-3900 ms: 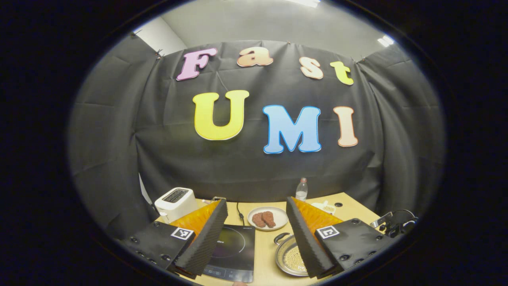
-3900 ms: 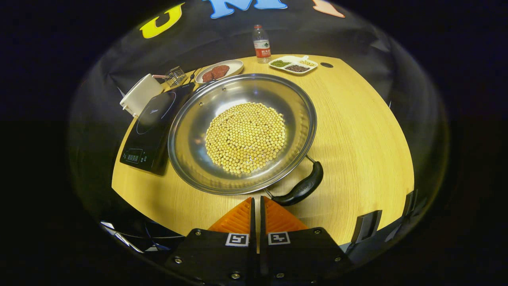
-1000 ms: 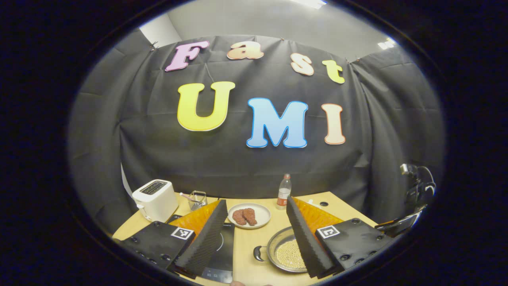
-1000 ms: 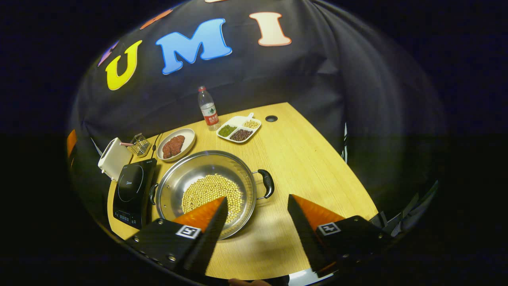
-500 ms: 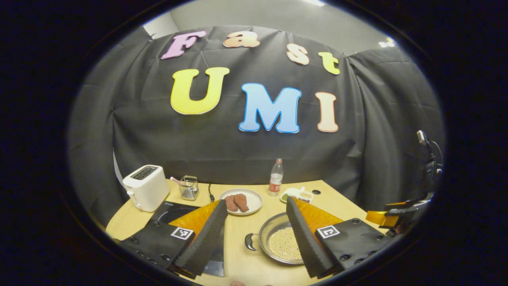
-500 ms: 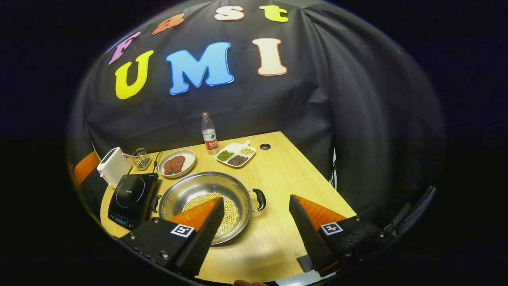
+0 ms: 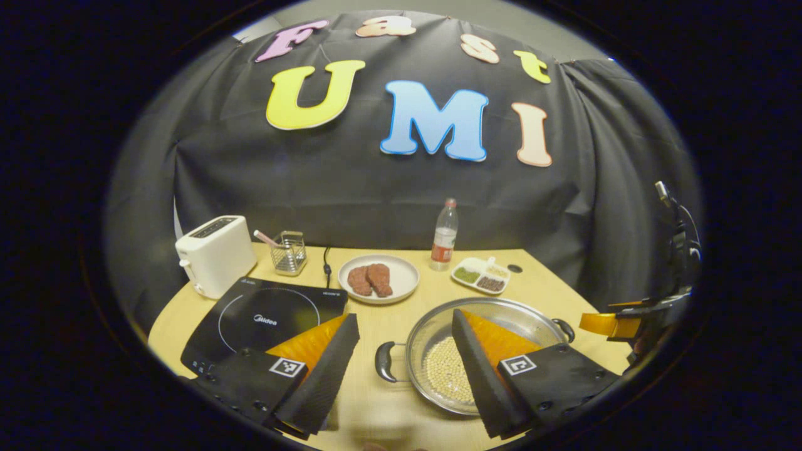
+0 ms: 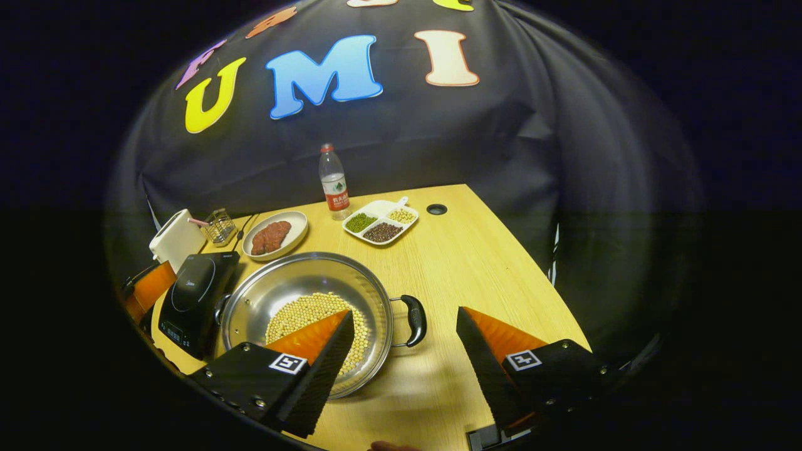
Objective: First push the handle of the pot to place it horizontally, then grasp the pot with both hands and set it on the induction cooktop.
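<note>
Pale wood table (image 8: 476,263) lies bare from the pot (image 8: 294,294) to its 3 o'clock edge. That round steel pot of small yellow beans sits just beside the flat black cooktop (image 7: 269,313), at its 3 o'clock, handles sideways. Left gripper (image 7: 406,376) and right gripper (image 8: 404,369) hover spread wide, holding nothing.

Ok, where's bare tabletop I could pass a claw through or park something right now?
Widest bare patch: the table right of the pot, from its right handle back toward the divided dish. A narrower lane runs between the pot's left handle and the induction cooktop. The back edge is crowded: toaster, wire holder, meat plate, bottle.
</note>
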`<action>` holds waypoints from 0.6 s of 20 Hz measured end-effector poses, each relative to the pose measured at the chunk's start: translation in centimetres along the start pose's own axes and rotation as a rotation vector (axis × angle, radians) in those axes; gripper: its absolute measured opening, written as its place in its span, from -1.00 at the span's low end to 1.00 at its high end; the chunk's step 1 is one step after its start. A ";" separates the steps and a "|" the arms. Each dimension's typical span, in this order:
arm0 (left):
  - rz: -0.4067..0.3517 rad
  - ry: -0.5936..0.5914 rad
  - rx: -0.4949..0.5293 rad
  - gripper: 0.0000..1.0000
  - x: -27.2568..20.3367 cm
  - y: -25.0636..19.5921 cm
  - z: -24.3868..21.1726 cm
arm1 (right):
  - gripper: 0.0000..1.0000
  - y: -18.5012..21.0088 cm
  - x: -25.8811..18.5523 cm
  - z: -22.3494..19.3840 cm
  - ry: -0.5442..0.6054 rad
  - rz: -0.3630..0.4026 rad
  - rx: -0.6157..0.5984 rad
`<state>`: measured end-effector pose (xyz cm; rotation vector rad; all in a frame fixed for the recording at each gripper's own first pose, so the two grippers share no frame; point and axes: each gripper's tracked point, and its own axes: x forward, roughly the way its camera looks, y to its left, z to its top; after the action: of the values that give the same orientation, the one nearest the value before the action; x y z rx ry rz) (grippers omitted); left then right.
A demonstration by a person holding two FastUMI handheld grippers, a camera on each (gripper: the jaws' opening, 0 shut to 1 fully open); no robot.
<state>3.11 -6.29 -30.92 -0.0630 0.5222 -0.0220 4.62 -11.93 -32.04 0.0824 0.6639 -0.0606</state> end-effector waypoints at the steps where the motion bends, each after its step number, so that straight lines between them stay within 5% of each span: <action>1: 0.004 0.023 0.003 0.95 0.8 0.0 -1.1 | 0.99 0.1 1.0 -0.3 0.017 0.008 0.000; 12: 0.034 0.269 0.001 1.00 7.4 1.1 -10.2 | 0.99 1.0 8.2 -3.6 0.182 0.076 -0.051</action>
<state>4.38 -5.99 -43.51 -0.0503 0.7921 0.0026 8.95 -10.81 -39.92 0.0646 0.8430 0.0374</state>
